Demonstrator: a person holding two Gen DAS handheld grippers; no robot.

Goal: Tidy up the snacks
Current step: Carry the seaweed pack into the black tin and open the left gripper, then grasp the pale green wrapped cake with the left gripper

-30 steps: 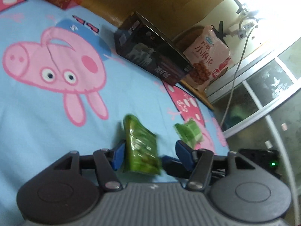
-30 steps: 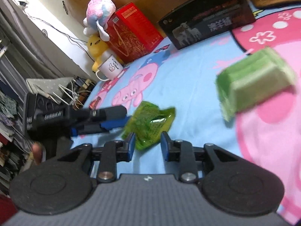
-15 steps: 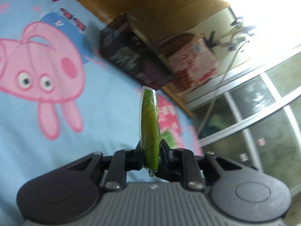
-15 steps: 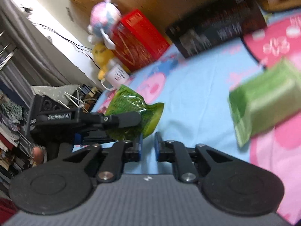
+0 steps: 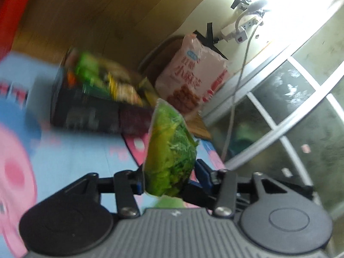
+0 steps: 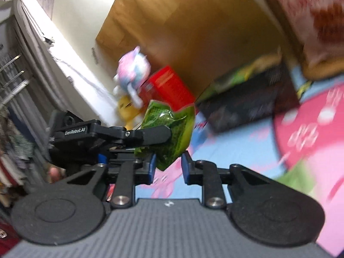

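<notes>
A green snack packet (image 5: 169, 152) stands upright in the air between the blue pads of my left gripper (image 5: 169, 176), which is shut on it while its jaws are opening. In the right wrist view one left finger (image 6: 150, 136) lies across the same packet (image 6: 174, 133). My right gripper (image 6: 168, 167) is just beneath, its jaws closing; the packet's lower corner hangs between its pads without touching them. A black box (image 5: 86, 116) holding several snack packs sits ahead on the cartoon bedsheet (image 5: 64, 150). A second green packet (image 6: 296, 176) lies on the sheet, blurred.
A pink snack bag (image 5: 193, 79) leans behind the black box, against a wooden headboard (image 5: 107, 10). A red box (image 6: 169, 88) and plush toys (image 6: 133, 68) stand at the far left. A window (image 5: 301, 107) and a hanging cable (image 5: 236, 99) are to the right.
My left gripper closed on the green packet lying on the sheet, lifted it and carried it toward the black box; the packet has turned broadside. My right gripper rose alongside.
</notes>
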